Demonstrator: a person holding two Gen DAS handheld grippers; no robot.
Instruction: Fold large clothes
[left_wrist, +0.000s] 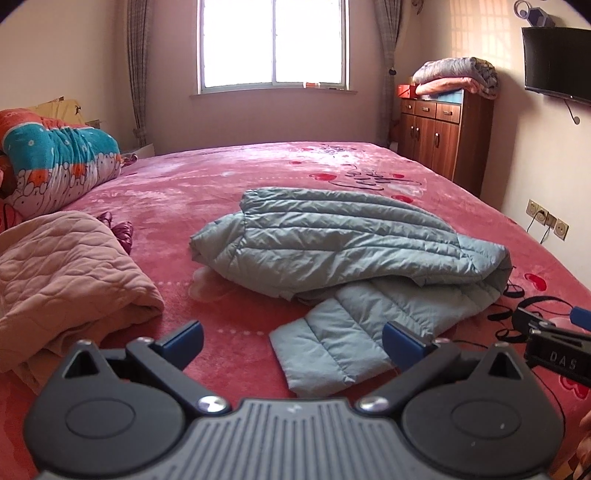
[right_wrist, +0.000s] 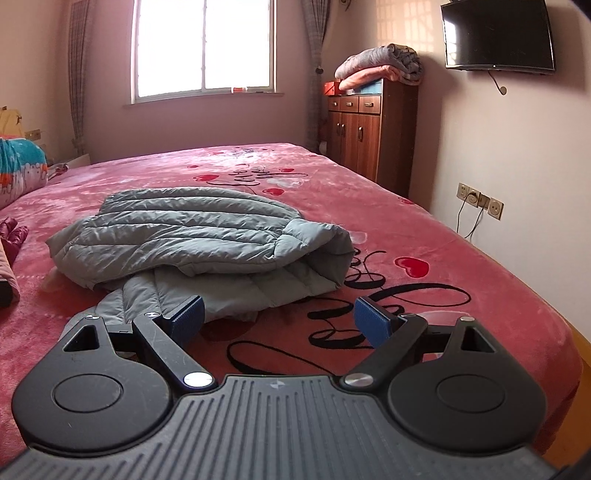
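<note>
A grey-green quilted puffer jacket (left_wrist: 332, 243) lies partly folded in a heap on the pink bedspread (left_wrist: 229, 173). One sleeve (left_wrist: 332, 343) sticks out toward me. My left gripper (left_wrist: 293, 341) hovers open just short of that sleeve, its right pad over the sleeve's edge. In the right wrist view the same jacket (right_wrist: 199, 236) sits ahead and to the left. My right gripper (right_wrist: 277, 321) is open over the bedspread (right_wrist: 424, 229), its left pad close to the jacket's near hem. Neither holds anything. The right gripper's body (left_wrist: 554, 343) shows at the left view's right edge.
A folded pink quilted blanket (left_wrist: 62, 273) lies to the left, with a colourful rolled quilt (left_wrist: 59, 162) behind it. A wooden cabinet (left_wrist: 443, 136) stacked with blankets stands by the right wall under a television (left_wrist: 557, 62). Wall sockets (right_wrist: 480, 203) with cables sit beside the bed's right edge.
</note>
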